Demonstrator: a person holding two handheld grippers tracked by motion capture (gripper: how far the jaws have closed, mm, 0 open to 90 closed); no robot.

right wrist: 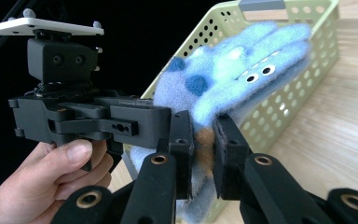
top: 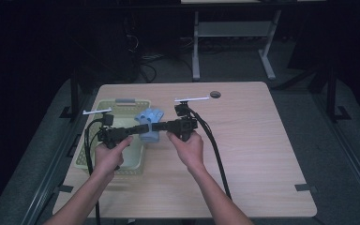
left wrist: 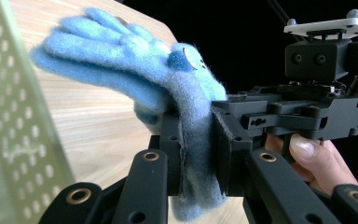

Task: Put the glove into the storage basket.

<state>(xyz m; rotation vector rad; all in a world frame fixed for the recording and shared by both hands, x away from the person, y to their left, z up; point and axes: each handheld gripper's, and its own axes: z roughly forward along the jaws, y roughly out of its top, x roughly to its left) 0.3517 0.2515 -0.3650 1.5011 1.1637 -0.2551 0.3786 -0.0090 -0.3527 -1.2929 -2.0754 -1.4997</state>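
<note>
Hanging between both tools, a fuzzy blue glove [top: 149,125] is held above the wooden table [top: 253,154], beside the pale green perforated basket [top: 104,161]. It is clamped at the cuff by the left gripper [top: 143,128] and the right gripper [top: 155,126], meeting jaw to jaw.

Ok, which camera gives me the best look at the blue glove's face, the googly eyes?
The right gripper view: the blue glove faces that camera, eyes and dark spots plain, in front of the green basket. The left gripper view shows the glove's fingers, one spot, part of an eye. The high view shows a small blue shape between both grippers.
</note>
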